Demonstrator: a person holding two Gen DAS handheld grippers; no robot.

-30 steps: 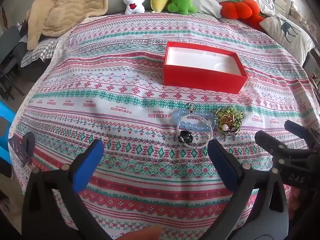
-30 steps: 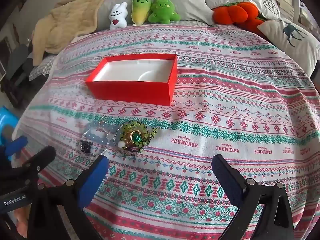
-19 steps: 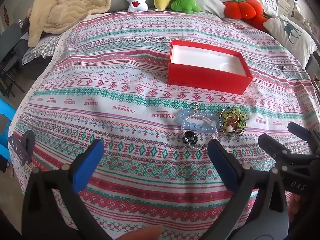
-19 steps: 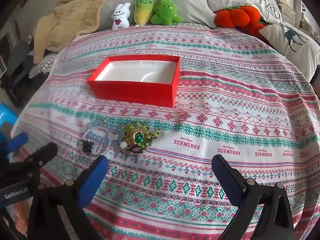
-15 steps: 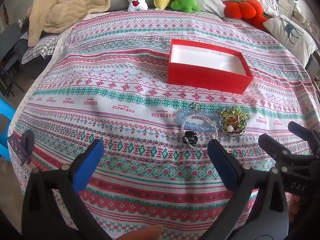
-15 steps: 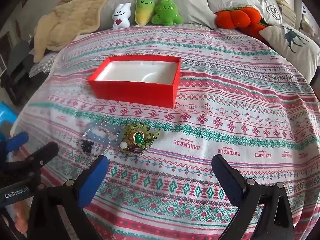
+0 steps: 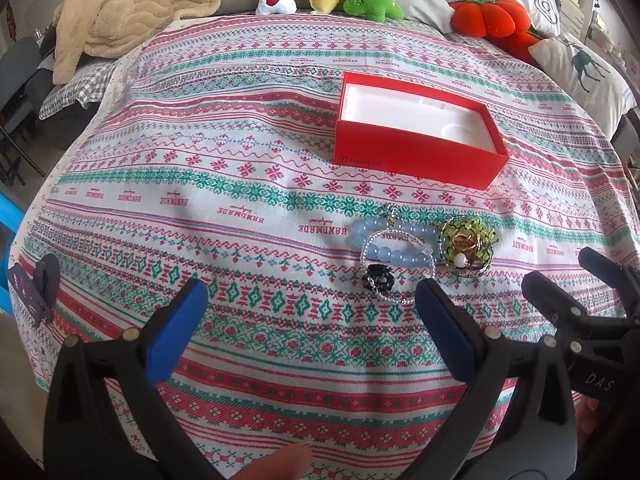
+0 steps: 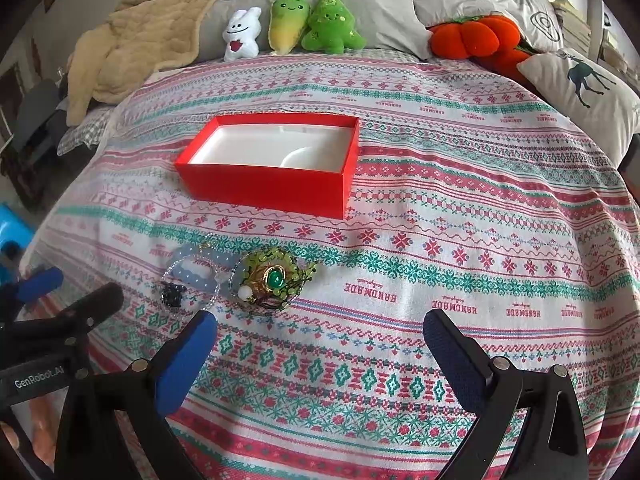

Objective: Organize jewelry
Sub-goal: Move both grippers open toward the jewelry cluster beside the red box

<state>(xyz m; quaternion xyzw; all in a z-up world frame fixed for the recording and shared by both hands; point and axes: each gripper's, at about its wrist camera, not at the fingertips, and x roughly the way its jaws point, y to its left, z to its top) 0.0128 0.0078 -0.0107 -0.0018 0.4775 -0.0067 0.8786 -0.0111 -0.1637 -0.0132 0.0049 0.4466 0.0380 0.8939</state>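
A box [image 7: 416, 160] sits open on the bedspread [image 7: 240, 184], about mid-bed, with its tray showing inside. Nearer than the box lies a small cluster of jewelry: a bead bracelet [image 7: 394, 240] on the left, a wire hoop [image 7: 396, 266] lying over it, and a small dark charm [image 7: 378, 276] at the hoop's near edge. Just right of these, touching the hoop, lies a round brooch [image 7: 468, 246]. At the far edge of the bed three plush toys [image 8: 290, 26] stand in a row against a pillow [image 8: 360, 4]. A blanket [image 8: 136, 48] lies far left; a plush pumpkin [image 8: 472, 38] and a deer cushion [image 8: 580, 92] lie far right.
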